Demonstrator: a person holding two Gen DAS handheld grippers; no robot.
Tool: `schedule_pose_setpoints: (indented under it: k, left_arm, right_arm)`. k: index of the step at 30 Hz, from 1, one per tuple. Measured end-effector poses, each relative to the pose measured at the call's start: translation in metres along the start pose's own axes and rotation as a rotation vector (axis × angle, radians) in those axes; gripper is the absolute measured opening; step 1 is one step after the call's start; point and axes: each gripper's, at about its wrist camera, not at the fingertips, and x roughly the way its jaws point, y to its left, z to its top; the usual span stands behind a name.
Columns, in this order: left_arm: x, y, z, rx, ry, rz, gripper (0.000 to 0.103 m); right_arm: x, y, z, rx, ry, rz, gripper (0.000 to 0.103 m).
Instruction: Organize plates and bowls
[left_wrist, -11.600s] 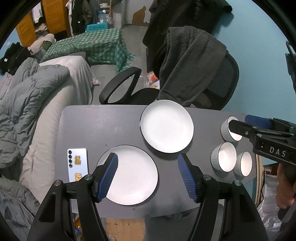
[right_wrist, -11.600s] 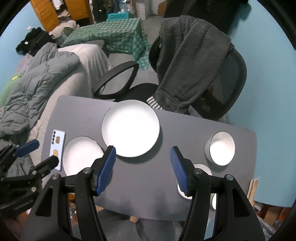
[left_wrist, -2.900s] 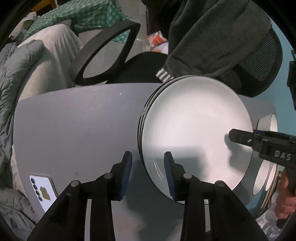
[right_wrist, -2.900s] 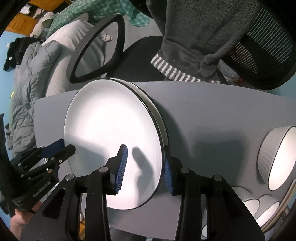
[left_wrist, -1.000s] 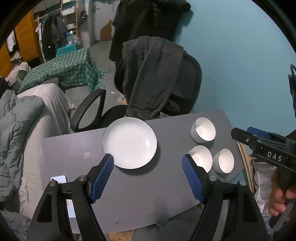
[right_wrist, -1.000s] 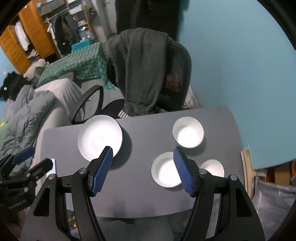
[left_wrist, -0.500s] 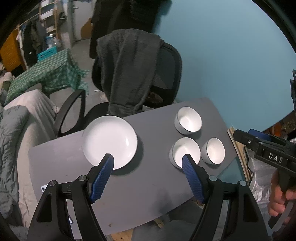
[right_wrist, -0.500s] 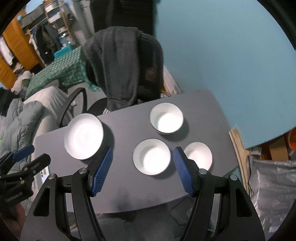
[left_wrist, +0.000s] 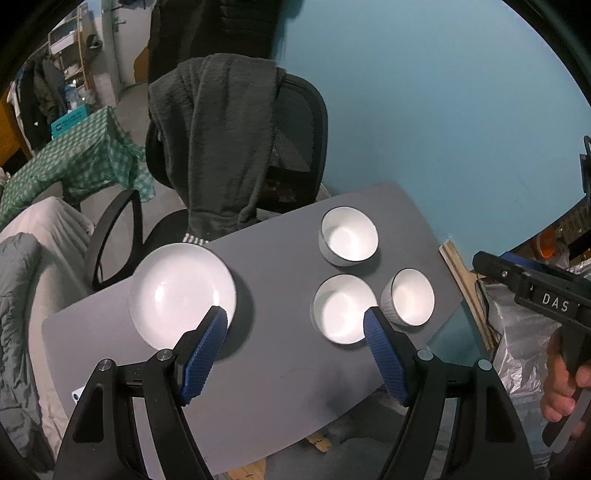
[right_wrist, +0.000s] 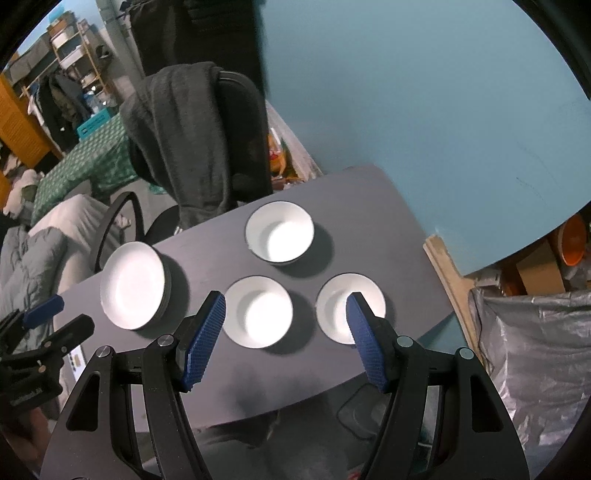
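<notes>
Blue ribbed pads are seen on both grippers, held well above a grey table (left_wrist: 288, 373). In the left wrist view the left gripper (left_wrist: 295, 354) fills the lower centre, jaws spread wide w/ nothing between them and nothing touched; one fingertip (left_wrist: 207, 350) overlaps the plate stack in the picture only. In the right wrist view the right gripper (right_wrist: 282, 338) is likewise seen at lower centre, jaws apart, somewhat narrower, empty, clear of the crockery.

The stacked white plates (left_wrist: 183, 295) are seen at centre-left of the left view, near the table's far-left edge, and at left of centre in the right view (right_wrist: 133, 284); a dark rim of a lower plate is visible under the top one. Three white bowls are grouped to the right, all upright and empty: the far bowl (left_wrist: 349, 236), the middle bowl (left_wrist: 341, 308) and the right bowl (left_wrist: 408, 297), the last two just beside each other. In the right view they are seen apart, as a triangle: (right_wrist: 279, 232), (right_wrist: 258, 312), (right_wrist: 345, 302).

A black office chair (left_wrist: 299, 140) w/ a grey garment (left_wrist: 218, 136) draped over it is seen behind the table, against a teal wall (left_wrist: 443, 92). A hand (left_wrist: 561, 387) is visible at the right edge, gripping the other tool's handle.
</notes>
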Motion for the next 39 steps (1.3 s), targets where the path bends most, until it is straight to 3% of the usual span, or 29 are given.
schedule_pose_setpoints:
  k: [10, 19, 27, 39]
  left_arm:
    - [0.029, -0.025, 0.009, 0.0, 0.029, 0.017, 0.078]
    - [0.074, -0.03, 0.005, -0.055, 0.106, 0.012, 0.078]
    - [0.122, -0.031, -0.01, -0.076, 0.173, 0.056, 0.078]
    - [0.185, -0.025, -0.029, -0.124, 0.282, 0.093, 0.078]
  right_arm:
    - [0.018, -0.033, 0.013, -0.006, 0.031, 0.014, 0.067]
    - [0.054, -0.051, 0.026, -0.082, 0.071, 0.073, 0.067]
    - [0.106, -0.033, 0.028, -0.239, 0.128, 0.143, 0.067]
    - [0.191, 0.006, 0.011, -0.42, 0.301, 0.223, 0.067]
